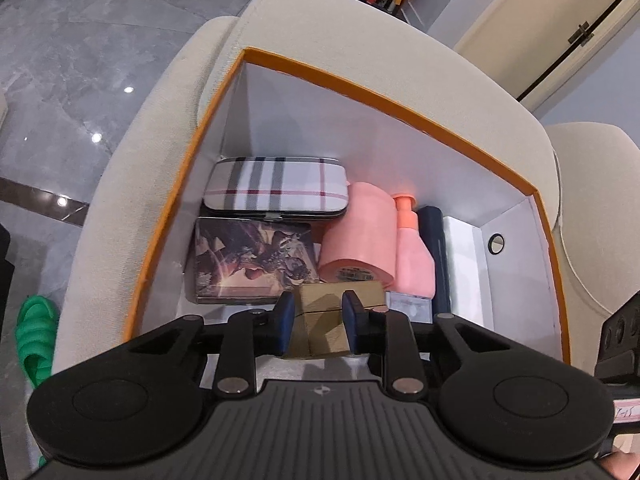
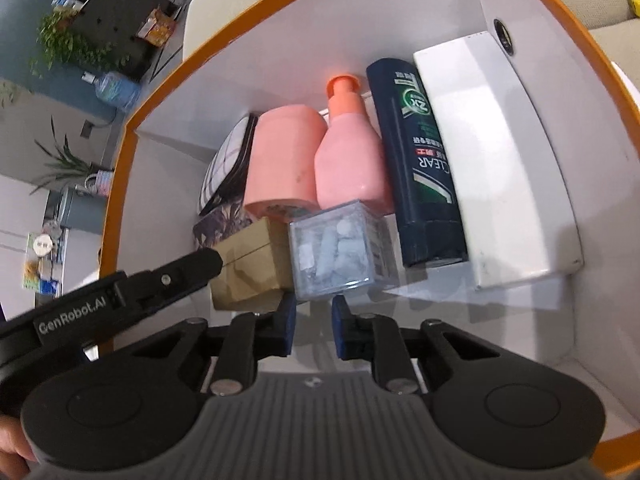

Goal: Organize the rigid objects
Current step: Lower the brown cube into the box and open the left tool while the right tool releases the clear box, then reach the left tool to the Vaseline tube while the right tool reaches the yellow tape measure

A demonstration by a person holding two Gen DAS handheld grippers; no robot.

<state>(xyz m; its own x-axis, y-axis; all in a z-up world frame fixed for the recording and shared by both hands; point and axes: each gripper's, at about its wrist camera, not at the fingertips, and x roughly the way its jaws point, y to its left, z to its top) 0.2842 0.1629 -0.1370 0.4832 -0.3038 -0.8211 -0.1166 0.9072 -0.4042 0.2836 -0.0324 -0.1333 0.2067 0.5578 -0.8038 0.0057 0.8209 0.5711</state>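
One tan cardboard box (image 1: 320,320) clamped in left tongs (image 1: 318,320); right tongs (image 2: 313,330) closed, empty.

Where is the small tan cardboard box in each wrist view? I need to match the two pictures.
Left wrist view: the tan cardboard box sits bottom centre, between the left tool's fingers.
Right wrist view: the same box is left of centre, beside the clear plastic box, with the left tool's finger against its left side.
Shared landmark: the pink pump bottle.
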